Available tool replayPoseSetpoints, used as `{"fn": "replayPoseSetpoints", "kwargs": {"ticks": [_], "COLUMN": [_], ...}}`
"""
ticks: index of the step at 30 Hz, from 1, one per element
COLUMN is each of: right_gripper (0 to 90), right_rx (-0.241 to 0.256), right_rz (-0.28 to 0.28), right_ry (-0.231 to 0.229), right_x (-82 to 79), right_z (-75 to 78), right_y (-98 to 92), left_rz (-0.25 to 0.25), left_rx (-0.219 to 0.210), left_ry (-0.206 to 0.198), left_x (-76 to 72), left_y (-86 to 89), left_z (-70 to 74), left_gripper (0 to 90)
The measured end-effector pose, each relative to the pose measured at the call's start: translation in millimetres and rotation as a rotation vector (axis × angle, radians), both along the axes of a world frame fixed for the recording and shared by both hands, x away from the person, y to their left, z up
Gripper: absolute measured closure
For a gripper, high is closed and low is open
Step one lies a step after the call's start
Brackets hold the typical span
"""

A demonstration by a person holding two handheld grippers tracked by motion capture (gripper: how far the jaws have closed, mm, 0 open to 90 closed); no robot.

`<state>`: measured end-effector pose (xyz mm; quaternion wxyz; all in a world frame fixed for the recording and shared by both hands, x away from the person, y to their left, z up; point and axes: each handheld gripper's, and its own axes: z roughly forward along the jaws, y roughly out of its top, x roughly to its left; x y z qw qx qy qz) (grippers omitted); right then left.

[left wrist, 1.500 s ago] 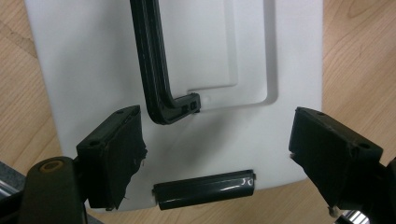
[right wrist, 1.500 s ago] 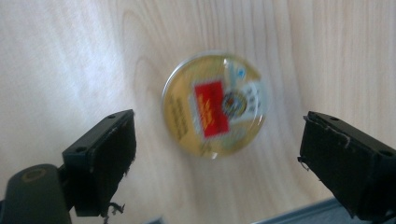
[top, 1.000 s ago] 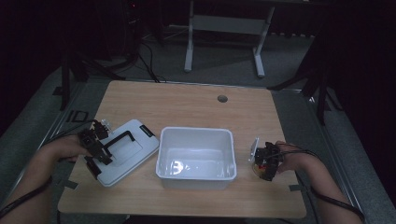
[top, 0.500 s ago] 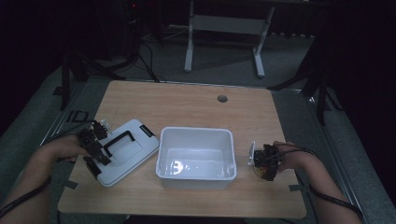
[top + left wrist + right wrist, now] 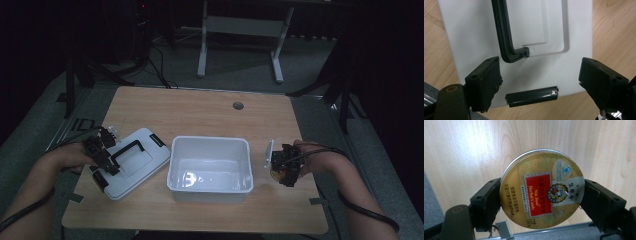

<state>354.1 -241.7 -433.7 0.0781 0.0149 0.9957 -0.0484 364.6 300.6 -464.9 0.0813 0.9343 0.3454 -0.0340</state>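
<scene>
The right gripper [image 5: 541, 195] had its fingers clamped on a tin [image 5: 542, 188] above the tabletop [image 5: 210, 115]. The left gripper [image 5: 539, 85], fingers apart, hovered over a lid [image 5: 474, 30].

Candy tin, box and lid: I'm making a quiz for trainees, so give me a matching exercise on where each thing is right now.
Things:
1. candy tin
2. white box
3. white lid
4. round hole

Places or states:
A. lying flat on the table, under the open left claw
B. clamped between the jaws of the right claw
C. in the tabletop near its far edge
D. standing open in the middle of the table

Pairs: 1-B, 2-D, 3-A, 4-C
</scene>
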Motion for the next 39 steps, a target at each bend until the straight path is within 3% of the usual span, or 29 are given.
{"fn": "replayPoseSetpoints", "kwargs": {"ticks": [9,20,30,39], "right_gripper": [20.2,20.2,20.2,20.2], "right_rx": [0.017,0.024,0.040,0.038], "right_rz": [0.026,0.072,0.110,0.136], "right_ry": [-0.041,-0.043,-0.036,-0.025], "right_x": [-5.2,-10.9,-11.9,-12.1], "right_z": [40.5,69.5,79.8,71.7], "right_y": [22.6,55.5,93.4,123.7], "left_rz": [-0.005,-0.010,-0.013,-0.010], "left_rx": [0.005,0.004,0.003,0.005], "left_ry": [-0.003,-0.008,-0.007,-0.002], "left_x": [0.1,0.6,-0.3,-1.1], "left_y": [-2.7,-4.9,-4.0,-2.0], "left_z": [1.9,4.8,5.6,4.4], "left_gripper": [17.2,17.2,17.2,17.2]}}
